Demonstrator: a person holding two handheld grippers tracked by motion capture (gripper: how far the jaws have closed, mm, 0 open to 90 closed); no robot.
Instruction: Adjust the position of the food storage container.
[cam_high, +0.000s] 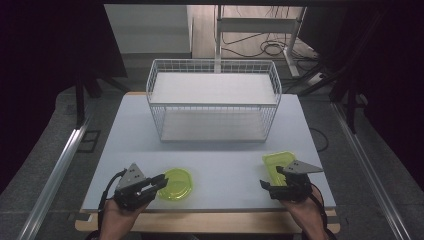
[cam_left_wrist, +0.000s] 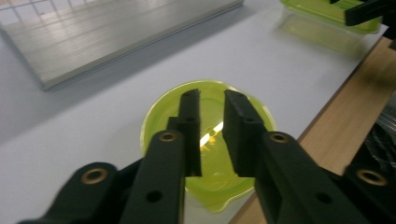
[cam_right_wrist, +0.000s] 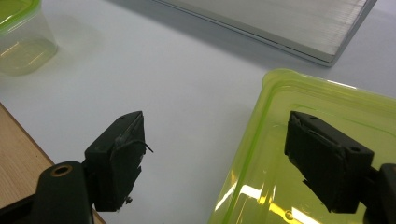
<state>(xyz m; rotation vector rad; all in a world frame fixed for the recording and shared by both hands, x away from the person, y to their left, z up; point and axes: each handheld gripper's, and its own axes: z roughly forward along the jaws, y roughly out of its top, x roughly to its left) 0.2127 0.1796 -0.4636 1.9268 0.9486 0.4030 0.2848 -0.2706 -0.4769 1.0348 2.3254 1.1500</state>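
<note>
A round yellow-green container (cam_high: 177, 184) (cam_left_wrist: 156, 114) stands near the table's front left. My left gripper (cam_high: 161, 182) (cam_left_wrist: 211, 95) reaches over it from its left rim, jaws drawn close with a narrow gap. Whether they pinch any part of it I cannot tell. The same container (cam_right_wrist: 18, 42) sits far off in the right gripper view. A rectangular yellow-green container (cam_high: 277, 162) (cam_right_wrist: 275, 154) (cam_left_wrist: 327, 11) lies at the front right. My right gripper (cam_high: 272, 177) (cam_right_wrist: 215, 119) stands open astride its near-left rim: one jaw over the bare table, the other inside the container, neither touching the rim.
A white wire basket (cam_high: 214, 100) with a grey shelf board (cam_left_wrist: 93, 37) (cam_right_wrist: 280, 23) stands at the back middle of the white table (cam_high: 225, 150). A wooden strip (cam_high: 225, 222) runs along the front edge. Chairs and cables lie beyond the table.
</note>
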